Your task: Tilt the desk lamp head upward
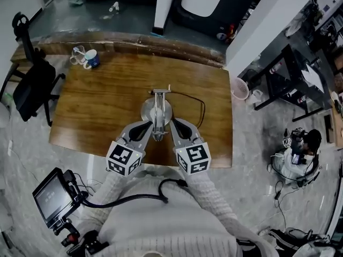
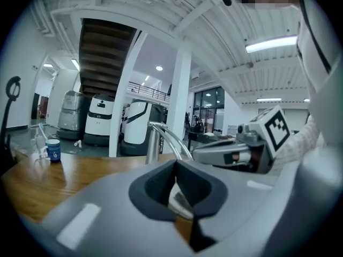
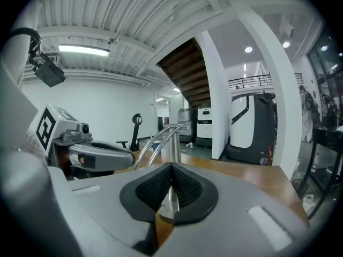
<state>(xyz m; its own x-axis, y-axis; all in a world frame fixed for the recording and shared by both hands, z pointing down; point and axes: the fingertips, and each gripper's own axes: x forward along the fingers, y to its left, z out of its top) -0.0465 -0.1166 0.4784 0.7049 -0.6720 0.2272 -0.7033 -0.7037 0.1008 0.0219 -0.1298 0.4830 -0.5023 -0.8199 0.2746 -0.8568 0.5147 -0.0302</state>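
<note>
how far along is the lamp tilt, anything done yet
Done: the left tongs and right tongs are in place, flanking the head of the silver metal desk lamp on the brown wooden desk. In hand: nothing, both tongs are shut and empty. Left: the tilt itself; the head looks angled down, so it needs lifting.

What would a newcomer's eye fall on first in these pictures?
First, the silver desk lamp in the middle of the wooden desk, flanked closely by the left gripper and right gripper, both shut. Then the blue cup near the desk's far left corner.
</note>
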